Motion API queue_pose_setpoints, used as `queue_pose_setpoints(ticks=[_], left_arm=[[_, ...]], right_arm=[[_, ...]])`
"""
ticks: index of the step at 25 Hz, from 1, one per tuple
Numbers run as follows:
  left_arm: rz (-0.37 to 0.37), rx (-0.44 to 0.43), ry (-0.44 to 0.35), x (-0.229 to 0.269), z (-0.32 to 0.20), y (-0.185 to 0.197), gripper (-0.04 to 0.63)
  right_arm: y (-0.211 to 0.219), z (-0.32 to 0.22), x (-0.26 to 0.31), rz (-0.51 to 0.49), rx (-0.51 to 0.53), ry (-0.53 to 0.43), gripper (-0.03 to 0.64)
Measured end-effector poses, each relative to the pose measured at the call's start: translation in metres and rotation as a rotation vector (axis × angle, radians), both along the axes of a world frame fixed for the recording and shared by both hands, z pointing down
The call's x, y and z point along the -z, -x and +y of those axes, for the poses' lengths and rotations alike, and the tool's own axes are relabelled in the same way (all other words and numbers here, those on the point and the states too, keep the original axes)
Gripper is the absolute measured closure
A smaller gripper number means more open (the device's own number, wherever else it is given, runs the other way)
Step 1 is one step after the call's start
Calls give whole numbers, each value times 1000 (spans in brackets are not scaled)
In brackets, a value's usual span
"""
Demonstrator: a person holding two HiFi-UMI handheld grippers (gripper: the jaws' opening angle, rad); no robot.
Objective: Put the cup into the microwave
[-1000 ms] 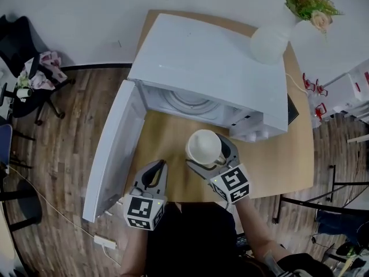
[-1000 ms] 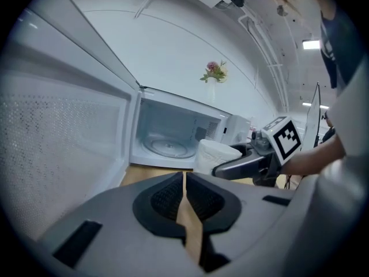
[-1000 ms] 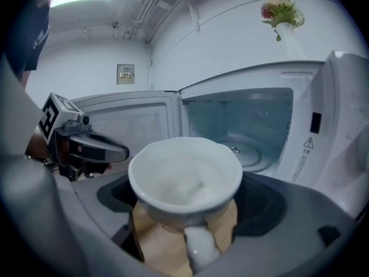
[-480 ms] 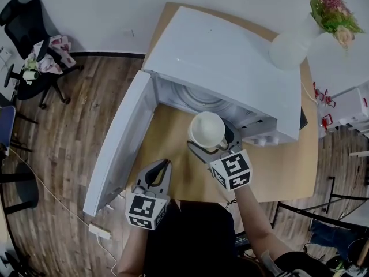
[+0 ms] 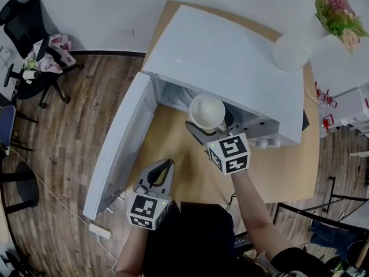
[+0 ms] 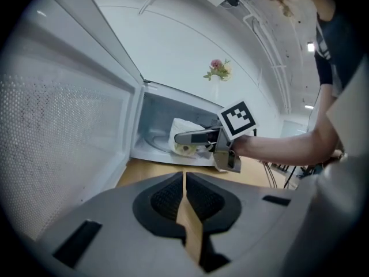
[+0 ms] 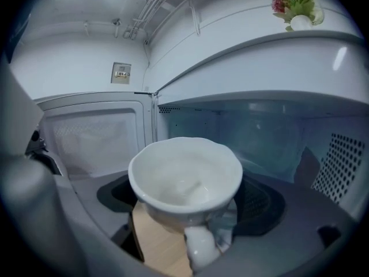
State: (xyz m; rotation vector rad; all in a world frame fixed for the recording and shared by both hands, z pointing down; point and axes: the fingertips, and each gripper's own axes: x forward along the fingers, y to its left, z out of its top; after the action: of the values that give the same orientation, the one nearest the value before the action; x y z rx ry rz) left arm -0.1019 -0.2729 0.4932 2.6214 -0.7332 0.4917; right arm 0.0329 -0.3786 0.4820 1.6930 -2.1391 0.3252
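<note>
Holding white ceramic cup (image 7: 184, 175) by its body in right hand-held gripper (image 5: 209, 123), at open microwave (image 5: 225, 62) mouth. Probably rigid, slick, breakable: grip firmly below rim. Left hand-held gripper (image 6: 184, 196) closed, empty.

Cup (image 7: 184, 178): white, upright, handle toward the camera; looks empty, though glare blurs the bottom.
Right tool (image 7: 187, 203): jaws clasp the cup from both sides.
Microwave (image 7: 288, 143): cavity open just ahead, door (image 7: 92, 134) swung left.
Tabletop (image 7: 158, 247): wood beneath the cup.
</note>
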Motion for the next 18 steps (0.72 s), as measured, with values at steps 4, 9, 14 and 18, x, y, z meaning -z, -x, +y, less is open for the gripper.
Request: queue_pose_setpoints(ticks=[4,9,14,18], left_arm=[[6,-6,0,1,0,-3,580],[9,-1,0,0,0,-4,580],[3,7,5,-1,-1,-1,580],[3,17,11,-3,-2,0,579]], right_arm=[[-5,-18,1,19,9,-20,137],[-8,-38,-3,79,31,-45,137],[-13,-56,-9,114,36,-51,137],[-20,-69,-14,135,30,-43,137]])
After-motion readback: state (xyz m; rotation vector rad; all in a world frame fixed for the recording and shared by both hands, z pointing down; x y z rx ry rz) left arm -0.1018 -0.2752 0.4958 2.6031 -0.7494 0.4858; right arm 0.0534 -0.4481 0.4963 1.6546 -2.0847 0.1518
